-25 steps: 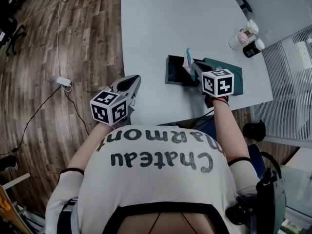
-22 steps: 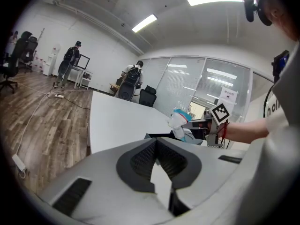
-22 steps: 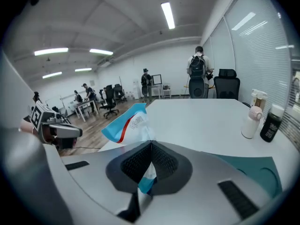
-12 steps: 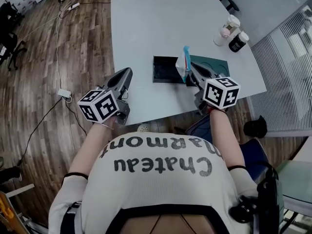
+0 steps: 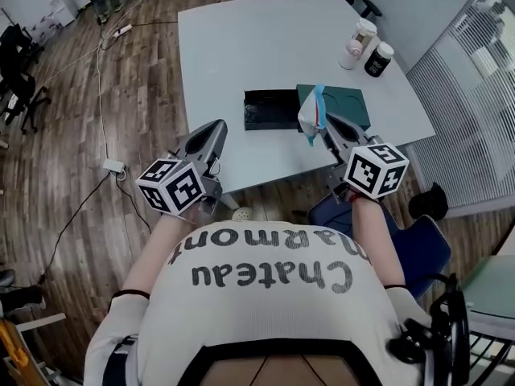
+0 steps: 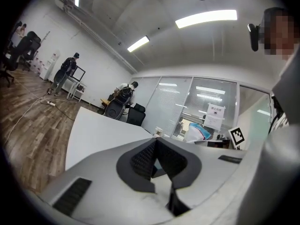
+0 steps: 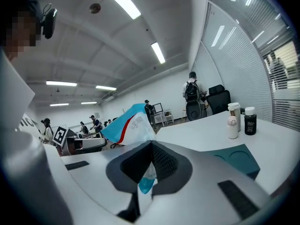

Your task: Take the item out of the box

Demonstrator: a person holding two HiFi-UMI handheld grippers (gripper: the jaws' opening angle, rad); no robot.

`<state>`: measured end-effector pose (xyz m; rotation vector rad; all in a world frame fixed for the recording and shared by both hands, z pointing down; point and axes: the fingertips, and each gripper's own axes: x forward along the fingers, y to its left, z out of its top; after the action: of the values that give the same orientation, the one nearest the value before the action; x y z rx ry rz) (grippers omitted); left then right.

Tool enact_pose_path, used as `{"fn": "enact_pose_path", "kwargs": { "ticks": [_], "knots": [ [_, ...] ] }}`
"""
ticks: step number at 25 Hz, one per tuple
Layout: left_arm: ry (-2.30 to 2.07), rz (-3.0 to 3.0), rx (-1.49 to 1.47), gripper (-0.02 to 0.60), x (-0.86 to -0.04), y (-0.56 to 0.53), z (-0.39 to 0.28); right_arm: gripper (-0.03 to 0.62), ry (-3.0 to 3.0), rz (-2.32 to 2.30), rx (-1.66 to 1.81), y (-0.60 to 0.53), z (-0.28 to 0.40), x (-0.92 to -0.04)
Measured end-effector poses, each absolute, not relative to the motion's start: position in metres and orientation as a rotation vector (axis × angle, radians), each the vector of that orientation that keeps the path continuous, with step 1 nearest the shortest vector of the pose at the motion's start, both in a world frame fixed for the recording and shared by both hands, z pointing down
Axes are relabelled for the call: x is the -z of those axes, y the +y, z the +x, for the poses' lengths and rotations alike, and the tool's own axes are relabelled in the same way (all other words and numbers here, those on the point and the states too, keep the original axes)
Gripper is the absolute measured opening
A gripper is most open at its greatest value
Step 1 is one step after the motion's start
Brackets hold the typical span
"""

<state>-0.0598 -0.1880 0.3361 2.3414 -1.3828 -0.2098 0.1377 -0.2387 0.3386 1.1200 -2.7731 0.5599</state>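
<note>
A black open box [image 5: 269, 109] lies on the white table [image 5: 241, 47], with a teal lid [image 5: 344, 103] to its right. My right gripper [image 5: 320, 124] is shut on a white and blue pouch [image 5: 311, 111], held up in the air by the box's right end, over the table's near edge. In the right gripper view the pouch [image 7: 130, 124] sticks up from between the closed jaws of the right gripper [image 7: 150, 157]. My left gripper [image 5: 211, 139] hangs at the table's near left edge, shut and empty. Its jaws meet in the left gripper view [image 6: 155, 154].
A white bottle [image 5: 356, 43] and a dark jar [image 5: 378, 58] stand at the table's far right. A blue chair [image 5: 418, 248] is under my right arm. Cables and a power brick [image 5: 113, 166] lie on the wooden floor at left. People and office chairs stand in the far room.
The right gripper has drawn the pouch back from the box toward the table's near edge. The head view has shifted, showing more of the table. The left gripper stays shut at the edge.
</note>
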Motion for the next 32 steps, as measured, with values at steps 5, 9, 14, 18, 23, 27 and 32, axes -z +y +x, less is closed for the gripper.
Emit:
{"fn": "enact_pose_path", "kwargs": {
  "ticks": [5,9,14,18,23,27,32],
  "knots": [
    [-1.421,2.354,0.187,-0.009,-0.335,-0.159,-0.051,0.000,-2.773,1.132,-0.532,-0.207,0.160,-0.339],
    [-1.443,2.340,0.153,-0.009,-0.339,-0.131,-0.051,0.000,-2.780,1.150,-0.554,-0.184,0.173,-0.345],
    [-1.466,2.317,0.114,-0.009,-0.342,-0.101,-0.055,0.000,-2.788,1.156,-0.581,-0.163,0.178,-0.355],
    [-1.468,2.303,0.098,-0.009,-0.346,-0.082,-0.056,0.000,-2.797,1.152,-0.626,-0.150,0.178,-0.361],
    [-1.481,2.265,0.084,-0.009,-0.358,-0.062,-0.060,0.000,-2.787,1.133,-0.612,-0.137,0.177,-0.367],
    [-1.483,2.243,0.062,-0.009,-0.371,-0.049,-0.060,0.000,-2.771,1.115,-0.610,-0.127,0.176,-0.376],
    [-1.485,2.239,0.065,-0.009,-0.374,-0.044,-0.057,0.000,-2.748,1.096,-0.605,-0.122,0.176,-0.386]
  ]
}}
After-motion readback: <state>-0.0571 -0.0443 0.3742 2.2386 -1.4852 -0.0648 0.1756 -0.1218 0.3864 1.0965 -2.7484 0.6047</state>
